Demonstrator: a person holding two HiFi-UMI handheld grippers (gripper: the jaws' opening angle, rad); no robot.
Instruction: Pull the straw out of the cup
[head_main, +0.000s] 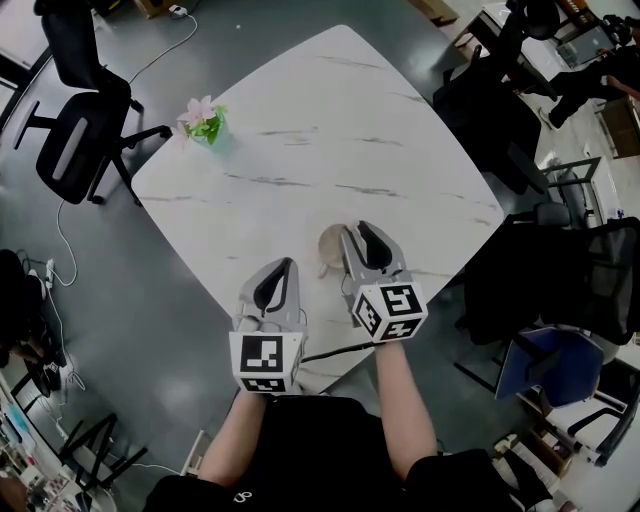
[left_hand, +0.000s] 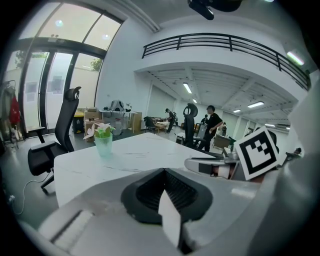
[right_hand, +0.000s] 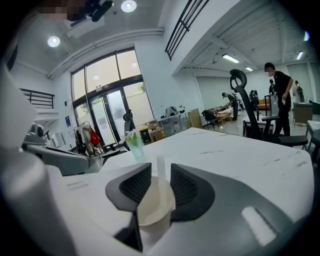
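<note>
A small beige paper cup (head_main: 328, 248) stands near the front edge of the white marble table (head_main: 330, 130). In the right gripper view the cup (right_hand: 155, 206) sits low between the two fingers, and a white straw (right_hand: 160, 165) rises upright from it. My right gripper (right_hand: 160, 170) is open: its ribbed pads flank the straw with a gap on either side. In the head view the right gripper (head_main: 358, 230) partly covers the cup. My left gripper (head_main: 283, 266) hovers to the left of the cup, apart from it. In its own view the left gripper (left_hand: 165, 174) is shut and holds nothing.
A green pot of pink flowers (head_main: 205, 122) stands at the table's far left corner. Black office chairs surround the table, one at the left (head_main: 75, 140), others at the right (head_main: 500, 110). People (right_hand: 280, 95) stand far back in the room.
</note>
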